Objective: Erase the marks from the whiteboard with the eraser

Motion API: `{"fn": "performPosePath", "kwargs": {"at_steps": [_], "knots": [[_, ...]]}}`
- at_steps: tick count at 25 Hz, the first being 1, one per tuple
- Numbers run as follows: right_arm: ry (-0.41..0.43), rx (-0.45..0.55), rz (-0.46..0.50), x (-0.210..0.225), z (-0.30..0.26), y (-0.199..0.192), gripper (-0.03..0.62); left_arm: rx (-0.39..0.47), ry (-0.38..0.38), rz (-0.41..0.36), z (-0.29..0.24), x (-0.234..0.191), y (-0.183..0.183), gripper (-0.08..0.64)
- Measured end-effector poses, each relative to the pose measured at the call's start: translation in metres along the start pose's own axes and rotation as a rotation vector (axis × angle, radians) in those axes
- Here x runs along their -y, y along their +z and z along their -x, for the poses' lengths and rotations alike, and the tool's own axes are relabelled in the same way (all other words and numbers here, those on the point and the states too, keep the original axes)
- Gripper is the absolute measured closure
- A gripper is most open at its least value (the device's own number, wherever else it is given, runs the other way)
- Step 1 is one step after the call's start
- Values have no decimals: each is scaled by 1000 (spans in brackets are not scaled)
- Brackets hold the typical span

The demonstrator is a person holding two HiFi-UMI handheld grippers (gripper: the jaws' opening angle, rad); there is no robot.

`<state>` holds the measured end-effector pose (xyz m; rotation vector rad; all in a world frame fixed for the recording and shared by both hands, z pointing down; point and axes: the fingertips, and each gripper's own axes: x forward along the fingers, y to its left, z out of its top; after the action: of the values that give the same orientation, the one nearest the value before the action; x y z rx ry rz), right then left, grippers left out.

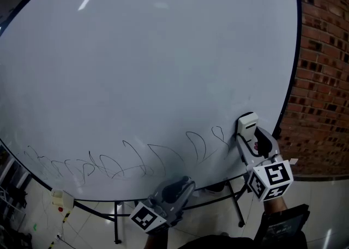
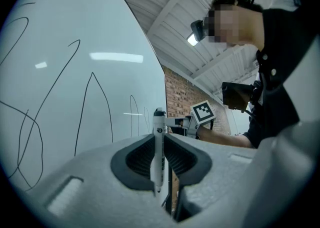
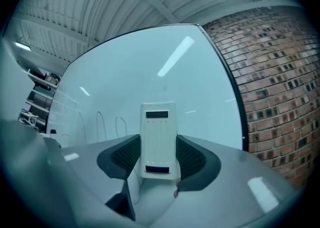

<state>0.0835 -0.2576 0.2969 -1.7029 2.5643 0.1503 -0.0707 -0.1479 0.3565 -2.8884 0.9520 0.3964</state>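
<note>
A large whiteboard (image 1: 152,62) fills the head view, with thin black looping marks (image 1: 131,163) along its lower edge. My right gripper (image 1: 248,130) is shut on a white eraser (image 3: 159,139), held at the board's lower right just beside the rightmost loops. The eraser (image 1: 247,124) stands upright between the jaws. My left gripper (image 1: 182,183) hangs below the board's bottom edge, shut on a white marker (image 2: 158,149) with a black cap. The marks (image 2: 90,112) show large in the left gripper view.
A brick wall (image 1: 324,67) rises right of the board. The board's black stand legs (image 1: 235,201) run down to a pale floor. A small yellowish box (image 1: 61,199) hangs at the lower left. A person in dark clothing (image 2: 280,72) shows in the left gripper view.
</note>
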Motion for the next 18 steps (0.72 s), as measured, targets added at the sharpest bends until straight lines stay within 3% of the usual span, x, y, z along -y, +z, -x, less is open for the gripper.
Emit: {"fn": "performPosePath", "kwargs": {"at_steps": [3,8,18], "knots": [[43,-5,36,-28,-5,-1,365,2,1,1,2,-2,1,497],[76,-5,-16,-14,-2,-1,365,2,-6,-4,-2,-1,2,497],[-92,-1,-96,71,13,-14,365,-11,-10,-14,-4,1,3,498]]}}
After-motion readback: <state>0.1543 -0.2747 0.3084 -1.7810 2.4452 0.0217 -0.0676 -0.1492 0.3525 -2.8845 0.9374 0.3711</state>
